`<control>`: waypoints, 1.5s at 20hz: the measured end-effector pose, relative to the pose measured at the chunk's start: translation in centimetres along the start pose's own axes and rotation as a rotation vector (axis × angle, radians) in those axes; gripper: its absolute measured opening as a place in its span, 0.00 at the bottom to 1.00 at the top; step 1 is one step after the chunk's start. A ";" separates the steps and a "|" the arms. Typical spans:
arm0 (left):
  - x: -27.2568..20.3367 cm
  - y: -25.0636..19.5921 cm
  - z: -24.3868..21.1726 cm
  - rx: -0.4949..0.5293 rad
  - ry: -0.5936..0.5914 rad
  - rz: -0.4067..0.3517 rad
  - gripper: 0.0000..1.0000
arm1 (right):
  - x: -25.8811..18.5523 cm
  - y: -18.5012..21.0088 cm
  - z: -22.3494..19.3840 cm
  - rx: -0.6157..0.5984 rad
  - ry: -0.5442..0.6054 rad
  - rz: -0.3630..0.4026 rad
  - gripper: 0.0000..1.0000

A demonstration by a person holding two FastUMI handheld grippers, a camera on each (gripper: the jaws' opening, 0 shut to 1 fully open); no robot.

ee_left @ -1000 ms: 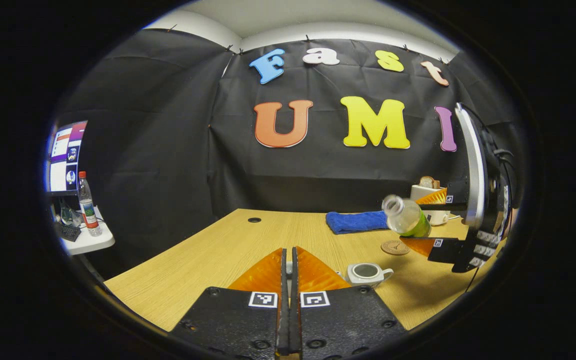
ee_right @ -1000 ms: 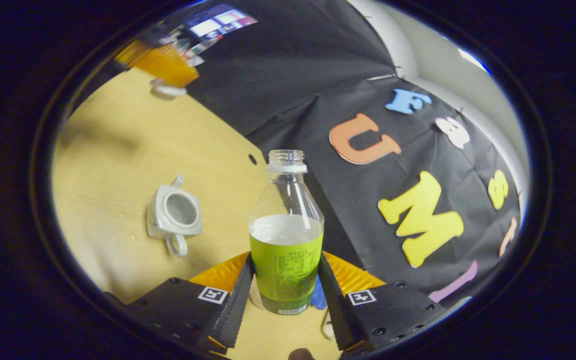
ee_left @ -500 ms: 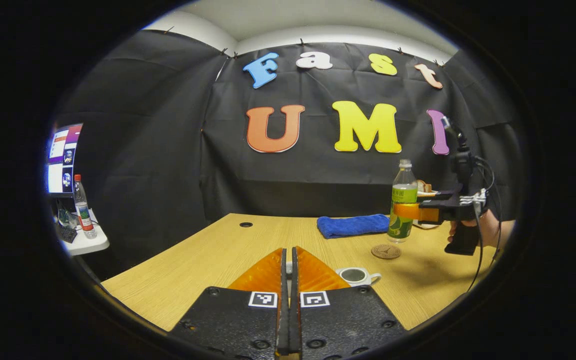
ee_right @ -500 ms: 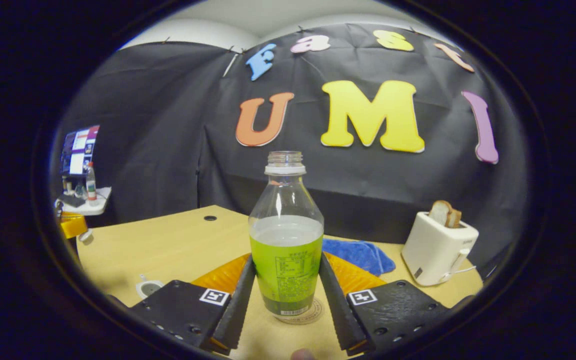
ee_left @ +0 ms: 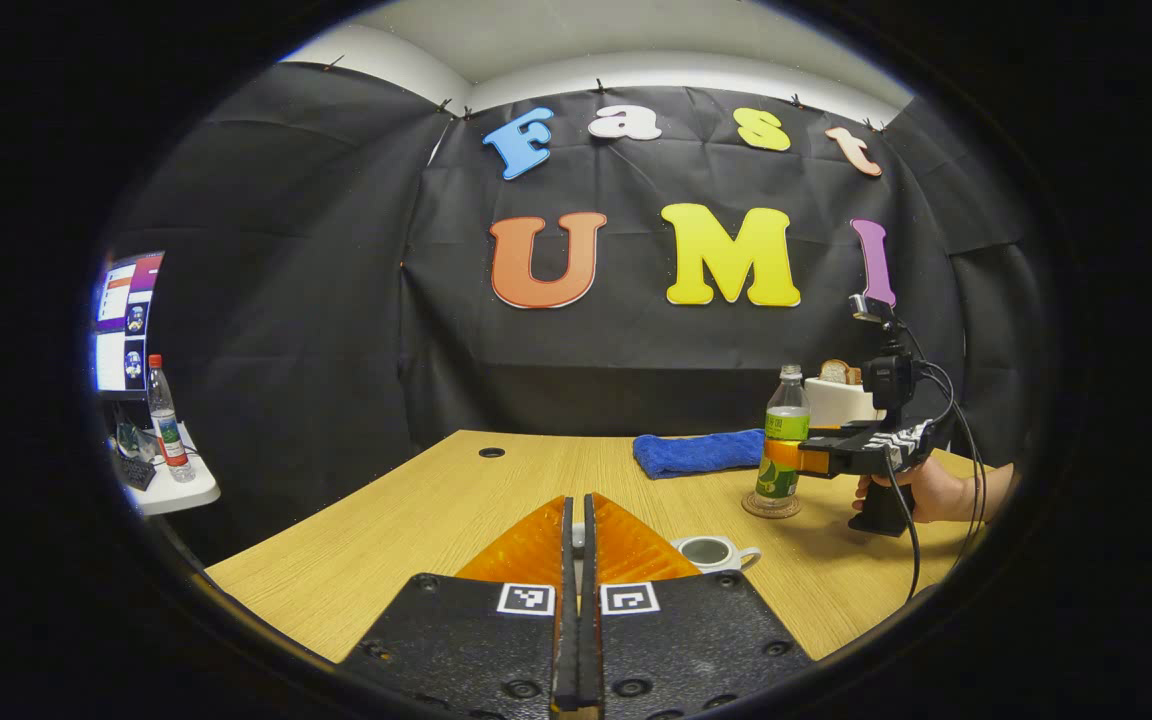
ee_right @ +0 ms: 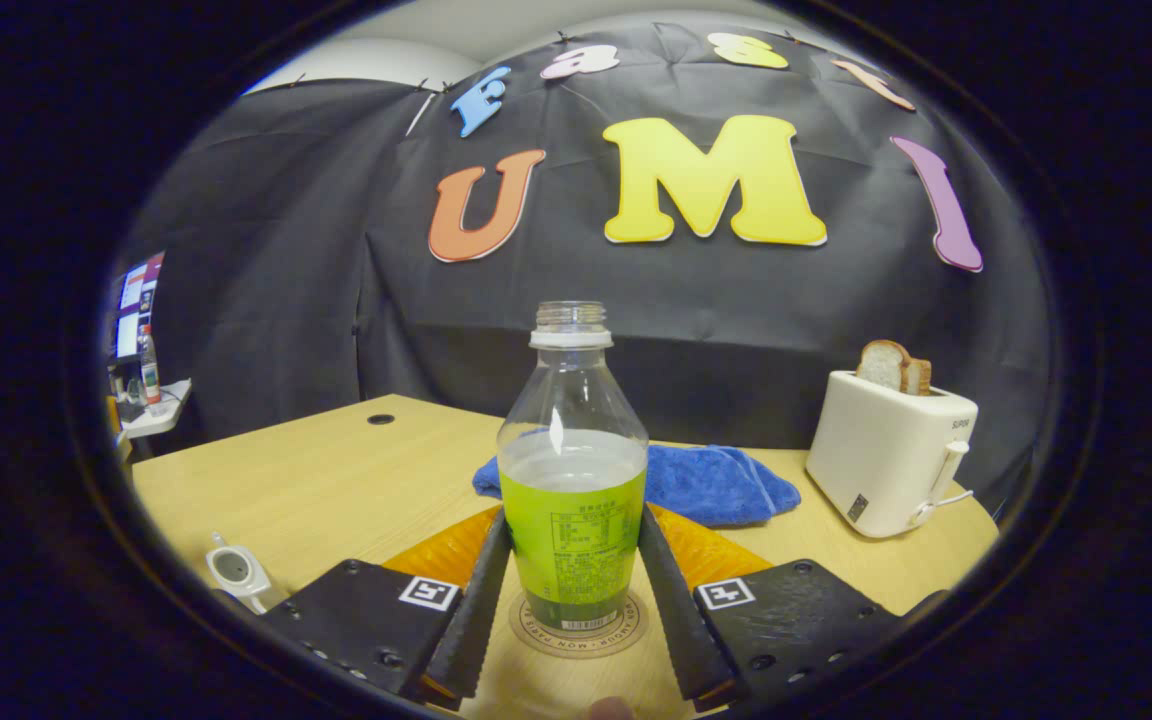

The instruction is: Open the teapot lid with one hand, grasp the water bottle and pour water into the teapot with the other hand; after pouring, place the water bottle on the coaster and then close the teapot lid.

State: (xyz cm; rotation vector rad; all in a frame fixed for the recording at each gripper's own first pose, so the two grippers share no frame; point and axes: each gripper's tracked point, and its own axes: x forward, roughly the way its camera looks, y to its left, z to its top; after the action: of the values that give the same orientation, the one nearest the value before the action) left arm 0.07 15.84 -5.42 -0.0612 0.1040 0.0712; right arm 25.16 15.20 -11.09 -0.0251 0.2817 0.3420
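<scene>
Clear capless water bottle point(ee_right: 572, 470) upright on round coaster point(ee_right: 620, 627), lidless white teapot point(ee_left: 711, 551)

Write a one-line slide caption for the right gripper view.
Right gripper holds the water bottle upright on the coaster.

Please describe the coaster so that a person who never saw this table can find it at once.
Start from the white toaster at the back of the wooden table, then come forward past the blue towel. The coaster is the flat round brown disc under the green-labelled water bottle, between the right gripper fingers. Nothing else on the table is flat and round.
</scene>
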 end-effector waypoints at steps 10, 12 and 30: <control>0.5 -1.1 0.2 -0.004 -0.010 -0.012 0.03 | -1.4 -0.4 -0.2 0.067 0.010 0.000 0.98; 0.6 -2.9 0.4 -0.002 -0.021 -0.035 0.03 | -3.4 -1.0 0.5 0.108 -0.014 0.010 0.98; 7.2 -10.8 -4.4 0.017 0.051 -0.108 0.05 | -23.9 -11.4 -1.5 0.065 -0.162 -0.264 0.96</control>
State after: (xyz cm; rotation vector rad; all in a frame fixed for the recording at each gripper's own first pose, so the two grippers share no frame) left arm 7.52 5.27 -9.97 -0.0519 0.1519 -0.0396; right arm 6.97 -3.51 -6.13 0.0293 0.1269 0.0717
